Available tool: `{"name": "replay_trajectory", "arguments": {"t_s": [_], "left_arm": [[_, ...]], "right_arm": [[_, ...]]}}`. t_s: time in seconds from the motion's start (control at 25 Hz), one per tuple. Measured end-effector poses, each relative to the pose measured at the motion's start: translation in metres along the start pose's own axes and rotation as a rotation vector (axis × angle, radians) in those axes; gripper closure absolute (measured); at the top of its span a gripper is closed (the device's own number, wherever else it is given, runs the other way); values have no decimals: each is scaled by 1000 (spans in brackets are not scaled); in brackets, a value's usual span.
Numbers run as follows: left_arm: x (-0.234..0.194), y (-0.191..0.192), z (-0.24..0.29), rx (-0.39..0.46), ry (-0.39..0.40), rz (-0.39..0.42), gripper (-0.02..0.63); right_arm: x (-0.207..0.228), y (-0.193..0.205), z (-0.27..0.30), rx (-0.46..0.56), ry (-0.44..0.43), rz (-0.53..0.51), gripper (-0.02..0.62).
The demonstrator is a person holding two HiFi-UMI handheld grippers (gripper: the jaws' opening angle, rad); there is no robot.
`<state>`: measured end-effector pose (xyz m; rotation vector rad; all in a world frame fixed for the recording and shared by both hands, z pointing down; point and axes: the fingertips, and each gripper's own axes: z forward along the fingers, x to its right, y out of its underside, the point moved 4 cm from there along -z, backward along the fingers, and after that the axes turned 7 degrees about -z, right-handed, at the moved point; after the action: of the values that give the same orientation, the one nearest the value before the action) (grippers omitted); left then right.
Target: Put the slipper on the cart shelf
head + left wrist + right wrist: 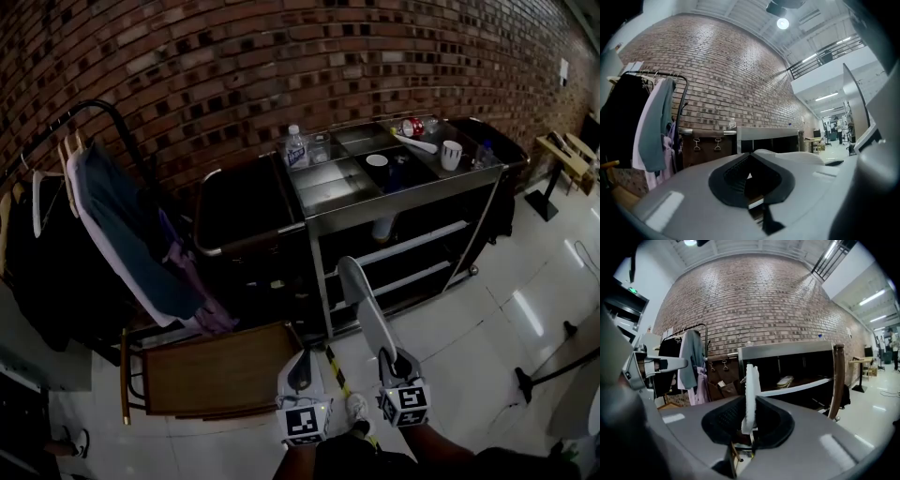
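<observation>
Head view: A person stands before a steel cart set against a brick wall, a hand-held gripper in each hand. The right hand-held gripper pinches the white slipper by one end; the slipper reaches out over the floor towards the cart's open front, off the cart shelf. The left hand-held gripper hangs beside it, jaws pressed together, carrying nothing. A bottle stands at the back left corner of the cart top and a cup near its right edge. A clothes rack hung with garments stands left of the cart.

Left gripper view: The left hand-held gripper points level at the cart, its jaws closed on each other with nothing between them. Garments hang at the left.

Right gripper view: The right hand-held gripper is clamped on the slipper, which stands on edge between the jaws, upright. Beyond it, the cart shows its open front, where a pale item lies on the cart shelf.
</observation>
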<state>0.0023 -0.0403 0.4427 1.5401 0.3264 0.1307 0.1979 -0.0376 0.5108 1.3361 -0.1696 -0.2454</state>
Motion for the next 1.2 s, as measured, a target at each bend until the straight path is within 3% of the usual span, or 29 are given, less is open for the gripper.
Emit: {"name": "replay_trajectory", "arguments": {"t_s": [0.16,0.32,0.52,0.68,1.2], "left_arm": [[10,-8,38,-2,21,5,591],[-1,8,71,-33,-12,5,591],[-9,-6,120,-24,-34,-36,591],[-19,0,152,-22,-42,-25,591],[-50,9,213,-52,-81,-36,591]], "right_arm": [[26,-4,37,3,8,32,543],[50,-13,81,-13,9,66,543],[75,-28,137,-20,-1,74,541],[84,-31,170,-43,-11,113,541],[95,-22,276,-55,-49,430,541]]}}
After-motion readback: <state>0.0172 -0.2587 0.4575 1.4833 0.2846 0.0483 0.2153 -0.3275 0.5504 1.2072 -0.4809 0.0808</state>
